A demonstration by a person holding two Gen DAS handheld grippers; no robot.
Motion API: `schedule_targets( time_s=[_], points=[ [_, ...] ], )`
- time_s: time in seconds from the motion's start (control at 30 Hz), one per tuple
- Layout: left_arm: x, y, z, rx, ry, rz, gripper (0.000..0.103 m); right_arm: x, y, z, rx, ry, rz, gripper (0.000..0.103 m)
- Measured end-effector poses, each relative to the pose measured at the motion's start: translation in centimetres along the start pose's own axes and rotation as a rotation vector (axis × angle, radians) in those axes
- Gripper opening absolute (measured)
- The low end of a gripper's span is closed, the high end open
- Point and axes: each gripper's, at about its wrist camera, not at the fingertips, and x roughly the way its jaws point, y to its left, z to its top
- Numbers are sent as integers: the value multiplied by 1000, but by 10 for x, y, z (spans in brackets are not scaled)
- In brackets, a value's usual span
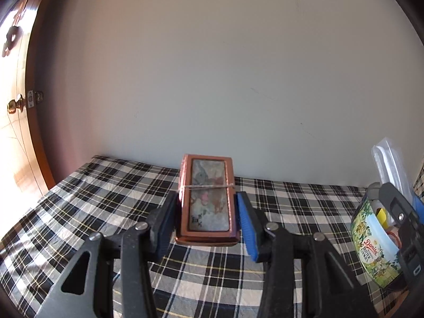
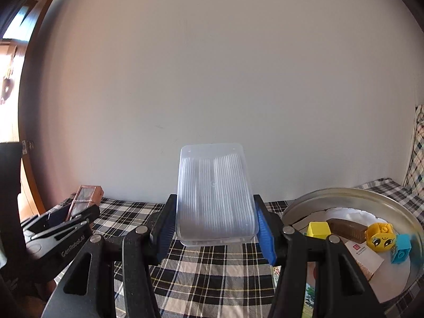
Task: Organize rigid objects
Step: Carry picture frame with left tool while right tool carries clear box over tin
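Left hand-held gripper (image 1: 206, 222) part-closed, pads clamping a copper-framed box (image 1: 207, 198) — lifted off the desk (image 1: 106, 185). Right hand-held gripper (image 2: 216, 225) wider, gripping a clear plastic container (image 2: 216, 196).

**Open cloth ahead, tin crowds the right**

Beyond the left gripper's fingers (image 1: 208, 213), which clamp a copper-framed rectangular box (image 1: 206, 198), checked black-and-white tablecloth (image 1: 106, 193) runs bare to the pale wall (image 1: 212, 79). Off its right finger stands a round printed cookie tin (image 1: 376, 249), with the right gripper just in front of it. The right gripper's fingers (image 2: 216, 225) hold a clear ribbed plastic container (image 2: 214, 193); bare cloth lies beneath and ahead. Just right of them, the tin's open mouth holds a yellow block (image 2: 318, 230), brown bar (image 2: 347, 228), yellow face brick (image 2: 380, 237) and blue brick (image 2: 401, 249).
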Motion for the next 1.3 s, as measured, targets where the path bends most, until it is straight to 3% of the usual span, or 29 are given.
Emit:
schedule_targets(
  time_s=[0.43, 1.0, 1.3],
  points=[
    [-10, -15, -6, 10, -6, -11, 44, -30, -21, -10, -19, -1, 80, 57],
    [-31, -43, -19, 40, -4, -39, 44, -58, -41, 0, 13, 17, 66, 57],
    [-38, -61, -24, 64, -18, -40, 44, -74, -42, 4, -81, -19, 52, 57]
  ],
)
